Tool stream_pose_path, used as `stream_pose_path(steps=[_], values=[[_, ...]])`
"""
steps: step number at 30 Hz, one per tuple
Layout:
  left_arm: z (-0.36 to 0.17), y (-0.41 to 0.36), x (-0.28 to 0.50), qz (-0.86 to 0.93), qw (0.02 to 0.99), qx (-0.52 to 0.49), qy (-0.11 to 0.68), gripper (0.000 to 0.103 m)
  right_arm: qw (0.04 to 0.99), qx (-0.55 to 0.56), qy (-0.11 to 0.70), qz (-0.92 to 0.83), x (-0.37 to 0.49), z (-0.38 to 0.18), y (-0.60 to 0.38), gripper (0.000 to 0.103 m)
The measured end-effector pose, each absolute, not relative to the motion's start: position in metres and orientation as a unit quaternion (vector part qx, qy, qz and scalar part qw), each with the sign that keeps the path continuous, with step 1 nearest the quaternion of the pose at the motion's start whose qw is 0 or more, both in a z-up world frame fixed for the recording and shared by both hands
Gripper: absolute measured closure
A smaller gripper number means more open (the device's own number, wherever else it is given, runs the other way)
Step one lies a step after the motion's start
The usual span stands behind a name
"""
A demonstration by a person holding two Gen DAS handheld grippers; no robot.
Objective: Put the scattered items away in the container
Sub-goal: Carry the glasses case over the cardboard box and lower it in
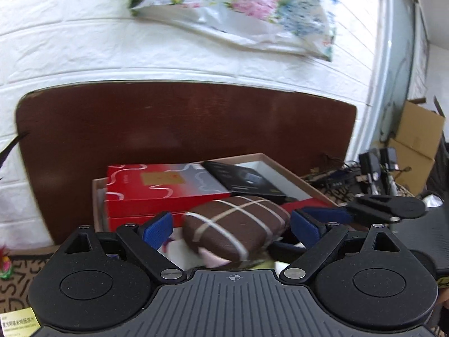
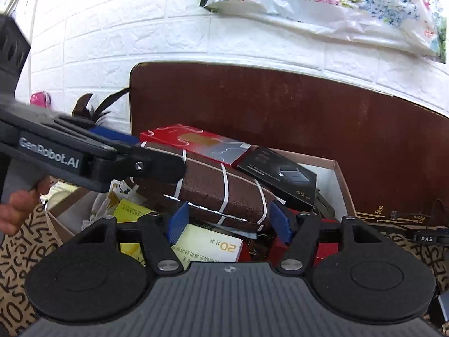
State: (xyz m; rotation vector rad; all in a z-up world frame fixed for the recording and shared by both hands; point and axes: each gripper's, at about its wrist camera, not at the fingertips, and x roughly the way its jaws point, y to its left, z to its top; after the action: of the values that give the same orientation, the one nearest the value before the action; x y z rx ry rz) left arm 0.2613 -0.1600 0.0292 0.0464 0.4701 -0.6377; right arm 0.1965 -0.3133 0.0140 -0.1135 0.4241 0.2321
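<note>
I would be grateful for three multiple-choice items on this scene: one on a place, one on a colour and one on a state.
1. Where is the red box?
A. In the cardboard box, at its far side
B. On the patterned cloth, outside the box
C. Leaning on the white wall, on top of the brown board

2. What colour are the stripes on the brown case?
A. Yellow
B. White
C. Blue

3. What state is the cardboard box in?
A. Taped shut
B. Turned upside down
C. Open at the top, with things in it

Answers:
1. A: the red box sits inside the rim of the cardboard box, nearest the brown board.
2. B: white lines cross the brown case.
3. C: no lid shows, and boxes lie inside.
</note>
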Motion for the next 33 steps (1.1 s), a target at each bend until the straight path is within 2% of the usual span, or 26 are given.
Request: stream_pose_path(steps=[5, 12, 17, 22, 33], values=[[0.03, -0.161, 0.257, -0.298, 0.928, 0.035, 0.219, 0.007, 0.969, -0.043, 0.209, 0.123, 0.196, 0.013, -0.314, 0.046], [0.046, -0.142, 0.249, -0.305, 0.931, -0.007, 0.203, 0.007, 0.971, -0.043, 0.186, 0.148, 0.187, 0.025, -0.307, 0.046], [0.041, -0.15, 0.258, -0.296, 0.931, 0.013, 0.213, 0.007, 0.969, -0.046, 0.186, 0.154, 0.201, 0.024, -0.296, 0.05], [0.029, -0.155, 0.275, -0.293, 0.928, 0.008, 0.23, 0.007, 0.971, -0.038, 0.188, 0.141, 0.22, 0.025, -0.294, 0.049], [0.021, -0.162, 0.28, -0.294, 0.928, 0.016, 0.228, 0.001, 0.969, -0.069, 0.189, 0.144, 0.229, 0.016, -0.288, 0.039]])
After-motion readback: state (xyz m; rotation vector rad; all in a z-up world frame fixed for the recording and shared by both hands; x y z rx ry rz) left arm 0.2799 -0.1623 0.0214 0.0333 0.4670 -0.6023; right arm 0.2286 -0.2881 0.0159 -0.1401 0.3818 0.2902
